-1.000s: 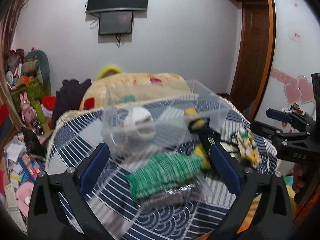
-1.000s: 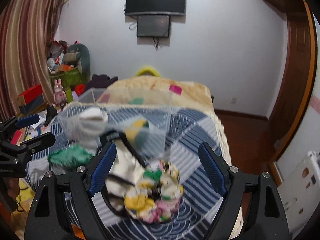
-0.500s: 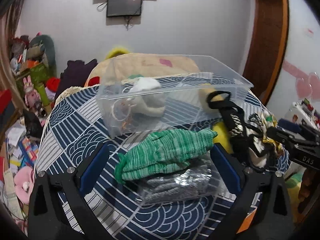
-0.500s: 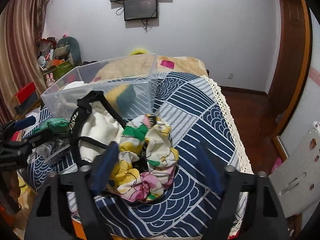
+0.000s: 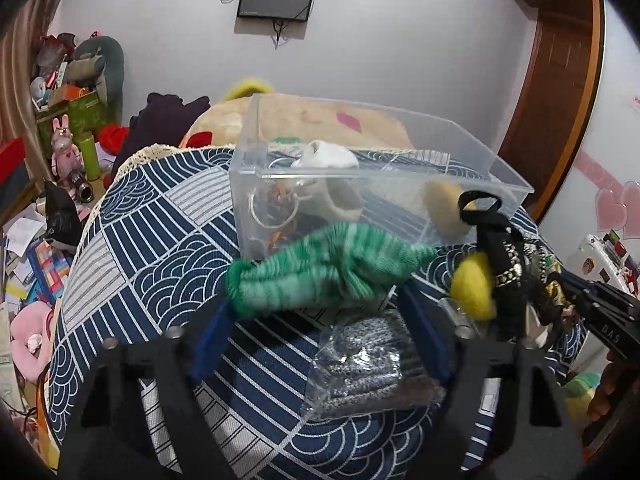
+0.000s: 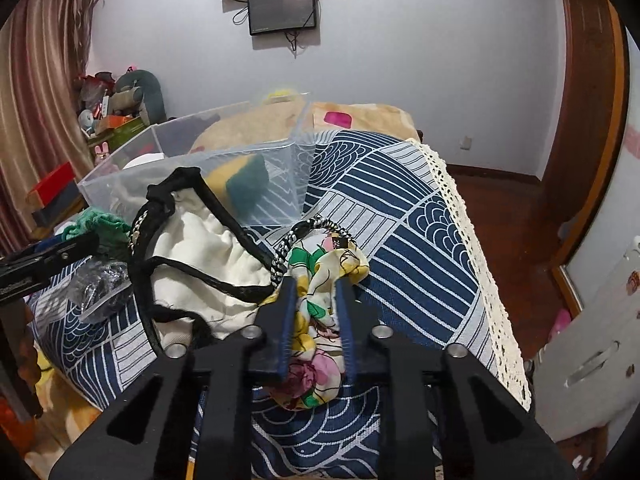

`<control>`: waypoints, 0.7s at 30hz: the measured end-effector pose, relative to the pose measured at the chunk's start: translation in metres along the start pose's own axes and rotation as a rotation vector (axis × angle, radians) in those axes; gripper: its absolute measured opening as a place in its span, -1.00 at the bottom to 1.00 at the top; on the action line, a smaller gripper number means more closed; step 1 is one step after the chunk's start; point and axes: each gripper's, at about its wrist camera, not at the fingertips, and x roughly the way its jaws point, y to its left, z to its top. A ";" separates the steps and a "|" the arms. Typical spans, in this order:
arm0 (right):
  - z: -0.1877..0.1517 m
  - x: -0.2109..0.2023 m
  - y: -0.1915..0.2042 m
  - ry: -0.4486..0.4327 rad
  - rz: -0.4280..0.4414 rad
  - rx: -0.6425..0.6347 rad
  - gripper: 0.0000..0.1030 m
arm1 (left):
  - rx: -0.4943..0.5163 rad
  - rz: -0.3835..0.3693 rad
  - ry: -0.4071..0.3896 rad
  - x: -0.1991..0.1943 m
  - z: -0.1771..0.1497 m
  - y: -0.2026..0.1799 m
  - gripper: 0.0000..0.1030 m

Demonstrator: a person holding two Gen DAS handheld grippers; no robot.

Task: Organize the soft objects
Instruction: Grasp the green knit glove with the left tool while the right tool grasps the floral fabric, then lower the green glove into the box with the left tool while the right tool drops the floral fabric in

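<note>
A clear plastic bin [image 5: 360, 184] stands on the blue patterned cover [image 5: 160, 248], holding a white sock [image 5: 328, 156] and rings. My left gripper [image 5: 320, 300] has closed around a green knit sock [image 5: 320, 272] in front of the bin; a grey knit item in a plastic bag [image 5: 368, 364] lies under it. My right gripper [image 6: 316, 292] is shut on a floral scrunchie [image 6: 320, 272]. Next to the scrunchie lie a white cloth [image 6: 204, 248], a black headband [image 6: 176, 200] and a striped hair tie [image 6: 304, 232].
The cover's lace edge [image 6: 472, 248] drops to a wooden floor on the right. A yellow sponge [image 6: 240, 184] sits inside the bin [image 6: 192, 164]. A yellow felt ball [image 5: 474, 288] lies right of the sock. Toys and clutter [image 5: 60, 128] fill the left side.
Both grippers have closed from wide open: the left around the green sock, which has lifted off the grey bagged item, the right on the floral scrunchie. Both moved lower and closer to the cover.
</note>
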 end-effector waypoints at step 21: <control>0.027 -0.034 0.003 -0.145 0.020 -0.003 -0.78 | 0.047 -0.008 -0.122 -0.043 0.007 -0.004 -0.89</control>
